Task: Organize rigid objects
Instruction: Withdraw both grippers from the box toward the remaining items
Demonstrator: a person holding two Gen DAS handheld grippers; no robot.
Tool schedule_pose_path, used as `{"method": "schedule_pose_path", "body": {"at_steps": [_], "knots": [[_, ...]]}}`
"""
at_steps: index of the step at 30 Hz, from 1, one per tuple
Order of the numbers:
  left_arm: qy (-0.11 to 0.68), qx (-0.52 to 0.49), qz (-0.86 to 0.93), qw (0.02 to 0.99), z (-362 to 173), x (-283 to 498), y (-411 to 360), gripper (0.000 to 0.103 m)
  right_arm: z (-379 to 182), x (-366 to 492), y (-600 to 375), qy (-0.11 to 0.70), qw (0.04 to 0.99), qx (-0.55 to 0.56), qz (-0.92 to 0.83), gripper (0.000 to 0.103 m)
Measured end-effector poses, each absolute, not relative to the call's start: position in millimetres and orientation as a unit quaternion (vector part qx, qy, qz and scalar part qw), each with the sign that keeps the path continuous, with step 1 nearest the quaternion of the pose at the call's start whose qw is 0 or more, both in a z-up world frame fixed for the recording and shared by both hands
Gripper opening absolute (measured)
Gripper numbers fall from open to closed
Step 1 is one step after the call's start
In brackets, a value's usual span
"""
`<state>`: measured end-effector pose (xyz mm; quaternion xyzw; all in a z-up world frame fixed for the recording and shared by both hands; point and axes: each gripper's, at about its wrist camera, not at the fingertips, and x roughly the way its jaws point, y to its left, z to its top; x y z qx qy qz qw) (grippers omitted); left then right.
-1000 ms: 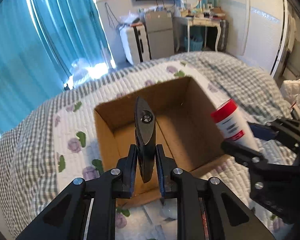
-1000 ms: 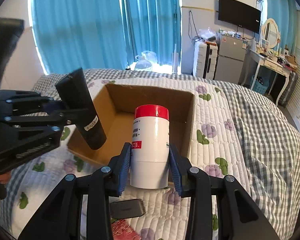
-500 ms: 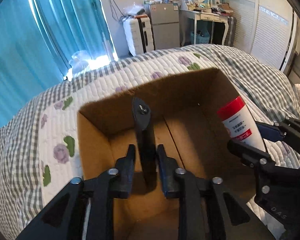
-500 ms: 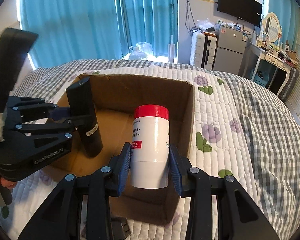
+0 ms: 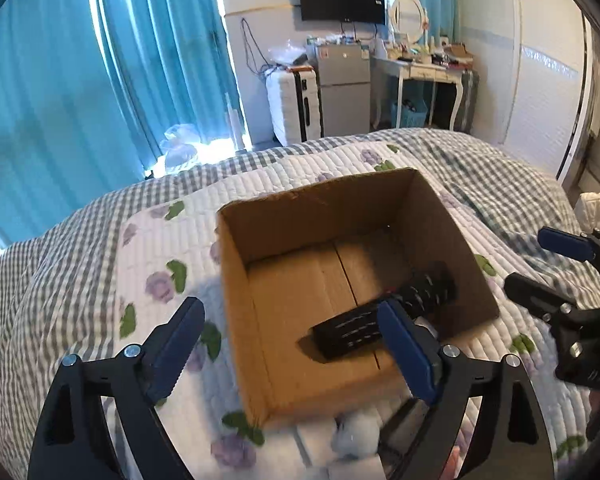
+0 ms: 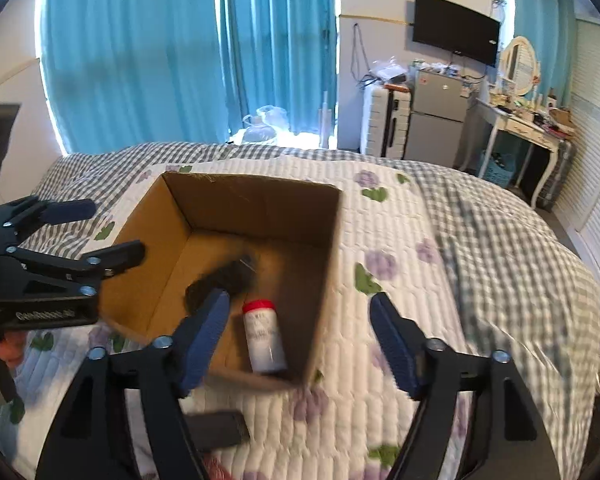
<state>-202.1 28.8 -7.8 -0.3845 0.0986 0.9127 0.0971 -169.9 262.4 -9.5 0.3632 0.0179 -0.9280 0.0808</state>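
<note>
An open cardboard box sits on the quilted bed cover, out in the middle of the bed rather than by an edge. 2 things lie on its floor. A black tube lies on its side, slanting from the near middle of the floor toward the right wall. A white bottle with a red cap lies on its side by the near wall, cap pointing toward the far wall, just beside the tube; whether they touch is lost in blur.

The left gripper hangs over the box's near-left corner, its jaws spreading apart, nothing pressed between its blue pads. The right gripper hangs over the near-right corner, jaws likewise widening and holding nothing; the bottle shows below, in the gap between its fingers.

A small dark flat object lies on the cover just outside the near wall.
</note>
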Motion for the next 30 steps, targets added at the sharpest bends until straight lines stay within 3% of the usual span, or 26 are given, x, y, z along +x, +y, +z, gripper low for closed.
{"method": "schedule_pose_path", "body": {"at_steps": [3, 16, 30], "knots": [[0.087, -0.376, 0.918, 0.089, -4, -175, 19, 0.097, -4, -146, 267, 0.01, 0.077, 0.362, -0.929, 0.078], [0.053, -0.403, 0.911, 0.063, -57, -74, -5, 0.098, -38, -62, 243, 0.028, 0.084, 0.374, -0.923, 0.08], [0.07, -0.43, 0.899, -0.04, -95, -22, -36, 0.098, -116, -31, 138, 0.135, 0.256, 0.43, -0.855, 0.08]]}}
